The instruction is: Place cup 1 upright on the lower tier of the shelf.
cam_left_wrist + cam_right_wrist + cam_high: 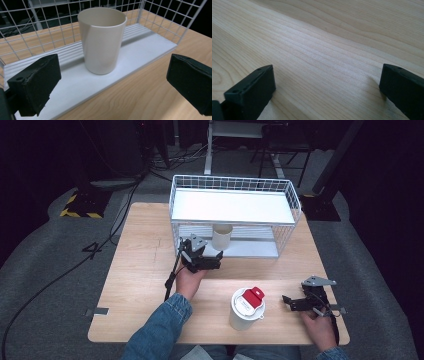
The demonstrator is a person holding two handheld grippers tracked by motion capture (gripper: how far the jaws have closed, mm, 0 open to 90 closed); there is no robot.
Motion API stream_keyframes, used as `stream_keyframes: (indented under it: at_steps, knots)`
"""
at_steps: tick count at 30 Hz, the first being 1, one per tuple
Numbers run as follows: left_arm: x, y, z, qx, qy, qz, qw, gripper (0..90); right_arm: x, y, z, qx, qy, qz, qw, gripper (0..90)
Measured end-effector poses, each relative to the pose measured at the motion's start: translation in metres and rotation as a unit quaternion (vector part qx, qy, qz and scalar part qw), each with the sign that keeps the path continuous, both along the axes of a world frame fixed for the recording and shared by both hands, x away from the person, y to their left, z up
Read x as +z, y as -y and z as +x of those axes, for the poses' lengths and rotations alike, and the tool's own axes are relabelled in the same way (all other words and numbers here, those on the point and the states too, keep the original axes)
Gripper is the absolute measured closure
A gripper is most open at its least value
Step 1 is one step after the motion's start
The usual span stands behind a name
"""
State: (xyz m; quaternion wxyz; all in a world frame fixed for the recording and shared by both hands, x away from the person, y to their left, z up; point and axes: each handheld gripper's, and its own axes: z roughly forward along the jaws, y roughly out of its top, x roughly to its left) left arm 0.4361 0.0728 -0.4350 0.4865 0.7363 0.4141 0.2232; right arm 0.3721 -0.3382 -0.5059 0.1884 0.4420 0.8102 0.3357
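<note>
Wooden table [145, 265] (wire rack [295, 205], lidded cup [246, 309])

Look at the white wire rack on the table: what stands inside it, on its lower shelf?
A single cream cup stands upright on the lower shelf of the wire rack, open and apparently empty. The top shelf hides part of the lower one from above.

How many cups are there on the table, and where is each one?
2. The beige cup stands open on the lower shelf of the wire rack, ahead of the left gripper. The white cup with a red lid stands near the table's front edge.
</note>
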Motion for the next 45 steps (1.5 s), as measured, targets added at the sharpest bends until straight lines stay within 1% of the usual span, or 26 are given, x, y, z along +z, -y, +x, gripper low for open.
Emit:
stream_keyframes:
  at_steps: [1,5,6,8,9,11,16,17,18,19,21,22,23,24,26,29,32,35,37,38,40,41,42,43,44,45]
  knots:
    - [0.002,-0.002,-0.003,-0.004,0.001,0.003,1.0,0.0,0.0,0.0,0.0,0.0,0.0,0.0,1.0,0.4]
    - [0.008,-0.009,-0.015,-0.016,0.0,-0.001,0.9999,0.0,0.0,0.0,0.0,0.0,0.0,0.0,1.0,0.4]
    - [0.008,-0.009,-0.015,-0.016,0.0,-0.001,0.9999,0.1,0.0,0.0,0.0,0.0,0.0,0.0,1.0,0.4]
    - [0.012,-0.016,-0.024,-0.021,-0.002,-0.006,0.9998,0.1,0.0,0.0,0.0,0.0,0.0,0.0,1.0,0.4]
    - [0.014,-0.019,-0.027,-0.022,-0.001,-0.005,0.9998,0.1,0.0,0.0,0.0,0.0,0.0,0.0,1.0,0.4]
    - [0.018,-0.024,-0.033,-0.023,0.0,0.004,0.9997,0.1,0.0,0.0,0.0,0.0,0.0,0.0,1.0,0.4]
    - [0.025,-0.035,-0.05,-0.022,0.005,0.01,0.9997,0.1,0.0,0.0,0.0,0.0,0.0,0.0,1.0,0.4]
    - [0.027,-0.036,-0.053,-0.023,0.0,0.012,0.9997,0.1,0.0,0.0,0.0,0.0,0.0,0.0,1.0,0.4]
    - [0.028,-0.038,-0.054,-0.028,-0.002,0.02,0.9994,0.1,0.0,0.0,0.0,0.0,0.0,0.0,1.0,0.4]
    - [0.029,-0.04,-0.057,-0.031,-0.006,0.02,0.9993,0.1,0.0,0.0,0.0,0.0,0.0,0.0,1.0,0.4]
    - [0.028,-0.043,-0.062,-0.034,-0.012,0.021,0.9991,0.6,0.0,0.0,0.0,0.0,0.0,0.0,1.0,0.4]
    - [0.028,-0.043,-0.062,-0.034,-0.012,0.021,0.9991,0.7,0.0,0.0,0.0,0.0,0.0,0.0,1.0,0.4]
    - [0.027,-0.047,-0.065,-0.036,-0.015,0.032,0.9987,0.8,0.0,0.0,0.0,0.0,0.0,0.0,1.0,0.4]
    - [0.026,-0.049,-0.066,-0.035,-0.016,0.035,0.9986,0.9,0.0,0.0,0.0,0.0,0.0,0.0,1.0,0.4]
    - [0.024,-0.055,-0.068,-0.033,-0.021,0.032,0.9987,1.0,0.0,0.0,0.0,-0.001,0.0,-0.001,1.0,0.4]
    - [0.023,-0.063,-0.073,-0.028,-0.025,0.033,0.9987,1.0,0.0,0.0,0.0,-0.001,0.0,-0.001,1.0,0.4]
    - [0.024,-0.068,-0.081,-0.023,-0.021,0.034,0.9989,1.1,0.0,0.0,0.0,0.0,-0.001,-0.001,1.0,0.4]
    - [0.024,-0.07,-0.089,-0.028,-0.017,0.036,0.9988,1.3,0.0,0.0,0.0,-0.001,0.0,-0.001,1.0,0.4]
    - [0.023,-0.07,-0.093,-0.035,-0.018,0.047,0.9981,1.5,0.0,0.001,0.0,0.0,-0.001,0.0,1.0,0.7]
    - [0.023,-0.07,-0.095,-0.039,-0.019,0.056,0.9975,1.8,0.0,0.002,-0.001,0.001,-0.001,0.002,1.0,0.9]
    - [0.022,-0.07,-0.099,-0.045,-0.02,0.082,0.9954,2.3,0.0,0.003,-0.001,0.002,-0.002,0.003,1.0,0.9]
    - [0.022,-0.07,-0.099,-0.045,-0.02,0.082,0.9954,2.3,0.0,0.003,-0.001,0.002,-0.002,0.003,1.0,0.9]
    - [0.021,-0.071,-0.101,-0.044,-0.018,0.094,0.9944,2.3,0.0,0.003,-0.001,0.003,-0.002,0.003,1.0,0.9]
    - [0.021,-0.073,-0.102,-0.043,-0.019,0.1,0.9939,2.2,0.0,0.003,-0.001,0.004,-0.002,0.002,1.0,0.8]
    - [0.02,-0.078,-0.105,-0.043,-0.022,0.099,0.9939,2.3,0.0,0.003,-0.001,0.004,-0.002,0.002,1.0,0.7]
    - [0.019,-0.081,-0.106,-0.042,-0.026,0.094,0.9944,2.3,0.0,0.003,-0.001,0.003,-0.002,0.002,1.0,0.7]
